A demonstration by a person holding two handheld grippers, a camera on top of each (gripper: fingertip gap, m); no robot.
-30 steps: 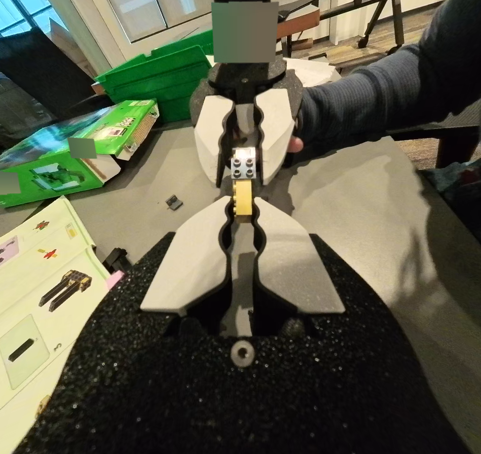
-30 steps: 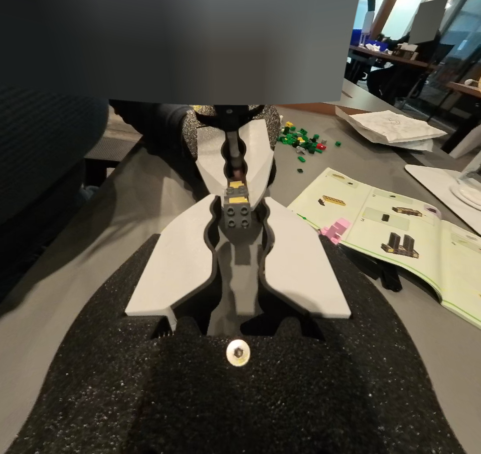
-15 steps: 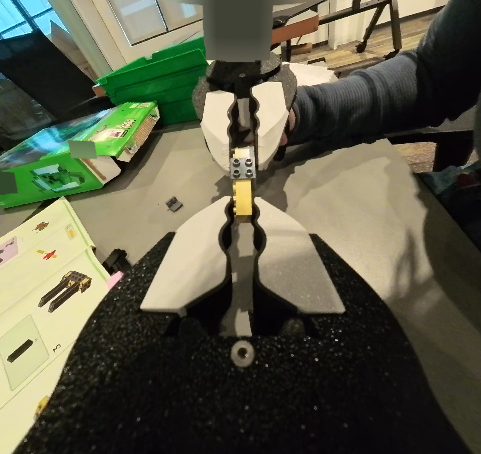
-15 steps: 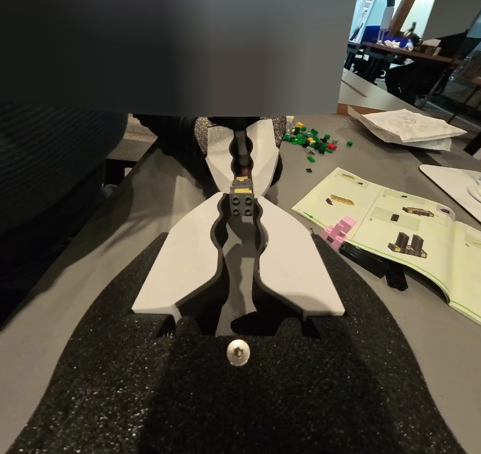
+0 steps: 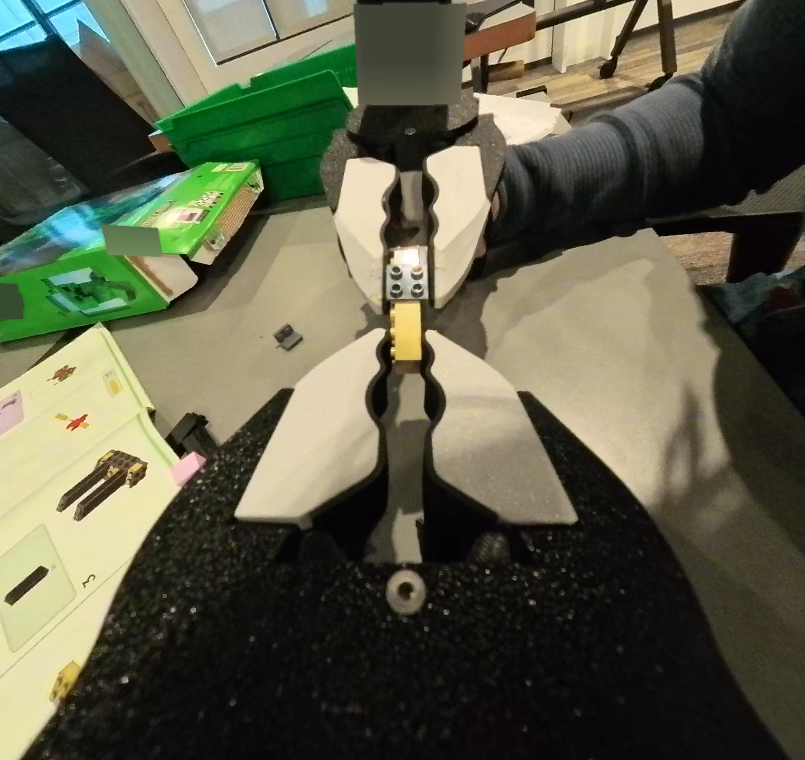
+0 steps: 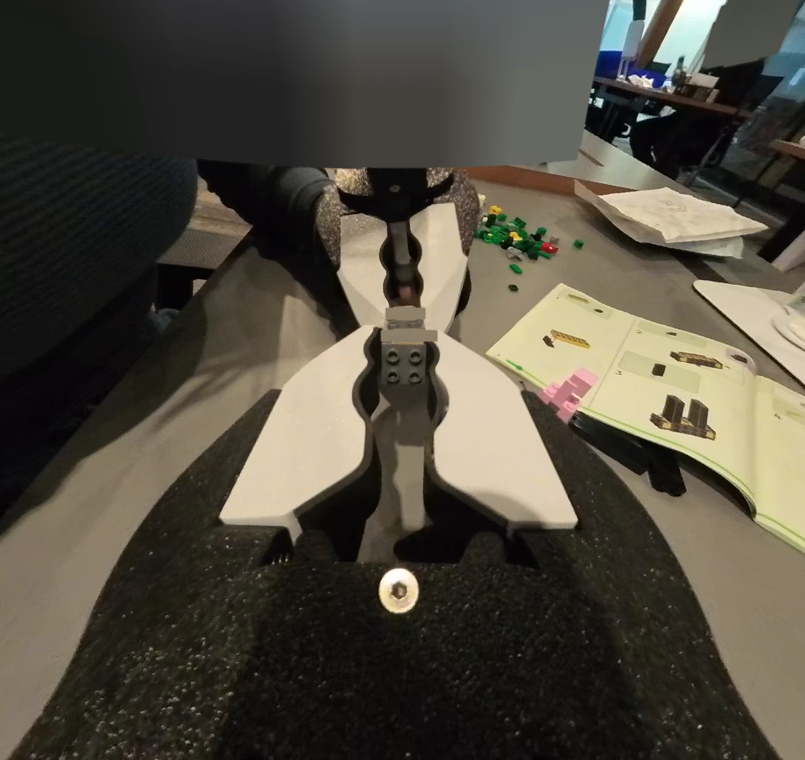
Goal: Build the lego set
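While clamped tip to tip — yellow brick (image 5: 407, 333) in left hand-held gripper (image 5: 407, 353), studded grey brick (image 6: 404, 364) in right hand-held gripper (image 6: 403, 358).

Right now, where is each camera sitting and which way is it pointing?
Left wrist view: sits on the left gripper, looks along its fingers at the yellow brick; beyond, the right gripper and a sleeved arm.
Right wrist view: sits on the right gripper, looks at the grey brick, facing the left gripper.
Shared: both bricks, both grippers, the instruction booklet.
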